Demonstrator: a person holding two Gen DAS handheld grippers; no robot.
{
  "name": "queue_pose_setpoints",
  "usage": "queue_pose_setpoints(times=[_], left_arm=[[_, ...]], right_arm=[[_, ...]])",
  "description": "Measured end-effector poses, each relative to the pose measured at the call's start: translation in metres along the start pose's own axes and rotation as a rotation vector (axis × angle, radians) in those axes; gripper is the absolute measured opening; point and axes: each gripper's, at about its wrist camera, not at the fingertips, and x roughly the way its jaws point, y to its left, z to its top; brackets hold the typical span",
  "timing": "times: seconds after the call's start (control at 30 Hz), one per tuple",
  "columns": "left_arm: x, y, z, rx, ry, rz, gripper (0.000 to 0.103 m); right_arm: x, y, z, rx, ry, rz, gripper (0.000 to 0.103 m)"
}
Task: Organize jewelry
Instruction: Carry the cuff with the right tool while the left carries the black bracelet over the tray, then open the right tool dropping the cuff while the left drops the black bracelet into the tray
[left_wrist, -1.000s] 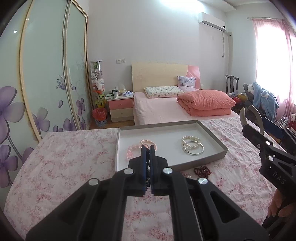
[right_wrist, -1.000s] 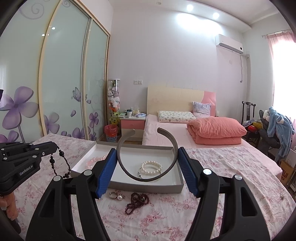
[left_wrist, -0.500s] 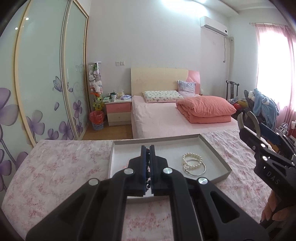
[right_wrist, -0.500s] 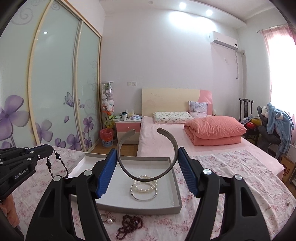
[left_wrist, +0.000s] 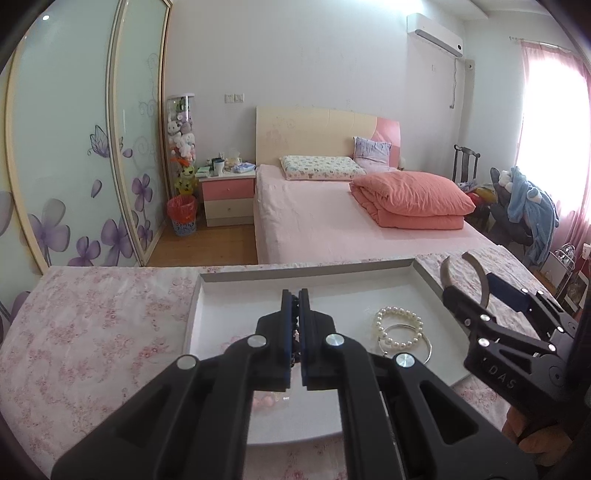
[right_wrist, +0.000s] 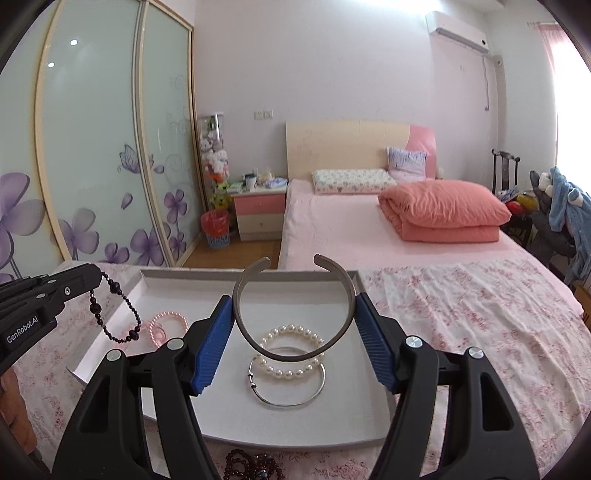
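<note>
A grey tray (left_wrist: 195, 317) (right_wrist: 373, 421) lies on the floral bedspread. In it lie a pearl bracelet (right_wrist: 291, 350) (left_wrist: 399, 328), a silver bangle (right_wrist: 288, 387) (left_wrist: 406, 347) and pink bead bracelets (right_wrist: 166, 326). My left gripper (left_wrist: 295, 295) is shut on a black bead bracelet (right_wrist: 118, 314), which hangs over the tray's left side. My right gripper (right_wrist: 293, 295) is shut on a grey open cuff bangle (right_wrist: 291, 314) (left_wrist: 463, 280), held above the pearl bracelet.
A dark red bead bracelet (right_wrist: 251, 465) lies on the bedspread (right_wrist: 480, 332) just in front of the tray. Beyond are a pink bed (left_wrist: 332, 221), a nightstand (left_wrist: 229, 195) and a sliding wardrobe (left_wrist: 74, 147).
Both grippers have moved forward over the tray and lower. The black bracelet and the cuff bangle stayed gripped. The tray now fills more of both views.
</note>
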Motion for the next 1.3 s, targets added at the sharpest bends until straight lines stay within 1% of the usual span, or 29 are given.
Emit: queue_pose_setpoints(times=[0.13,0.37,0.43,0.47,0.57,0.73,0.8,0.93,0.97,1.0,1.07,1.17,1.23,1.3], left_arm=[[0.020,0.003,-0.004,-0.008,0.036,-0.010,0.005],[0.045,0.008,-0.003,-0.045,0.081,-0.033,0.005],[0.048,0.013,-0.001,-0.060,0.084,-0.040,0.006],[0.049,0.015,0.000,-0.066,0.084,-0.046,0.006],[0.050,0.021,0.000,-0.078,0.085,-0.040,0.007],[0.042,0.035,-0.002,-0.113,0.086,-0.001,0.008],[0.034,0.040,-0.003,-0.118,0.077,0.031,0.013],[0.016,0.049,-0.009,-0.121,0.067,0.081,0.017],[0.011,0.053,-0.012,-0.119,0.066,0.095,0.020],[0.005,0.056,-0.015,-0.118,0.065,0.111,0.024],[-0.003,0.064,-0.021,-0.115,0.066,0.136,0.027],[-0.017,0.078,-0.033,-0.111,0.083,0.167,0.029],[-0.024,0.086,-0.043,-0.111,0.098,0.202,0.032],[-0.028,0.093,-0.049,-0.116,0.113,0.220,0.035]], right_arm=[[0.019,0.004,-0.004,-0.013,0.071,0.012,0.067],[0.038,0.006,-0.008,-0.016,0.144,0.029,0.068],[0.037,0.005,-0.008,-0.011,0.146,0.034,0.069],[0.035,0.004,-0.008,-0.012,0.141,0.031,0.073],[0.031,0.002,-0.006,-0.018,0.127,0.028,0.074],[0.022,0.000,-0.007,-0.019,0.124,0.021,0.074],[0.019,0.000,-0.008,-0.021,0.126,0.021,0.074],[0.003,0.002,-0.015,-0.032,0.134,0.018,0.074],[0.000,0.001,-0.016,-0.035,0.139,0.018,0.074],[-0.004,0.001,-0.019,-0.039,0.148,0.019,0.074],[-0.012,0.002,-0.026,-0.044,0.171,0.025,0.074],[-0.021,0.003,-0.037,-0.055,0.222,0.041,0.074],[-0.025,0.004,-0.046,-0.058,0.262,0.052,0.074],[-0.025,0.006,-0.056,-0.057,0.307,0.066,0.073]])
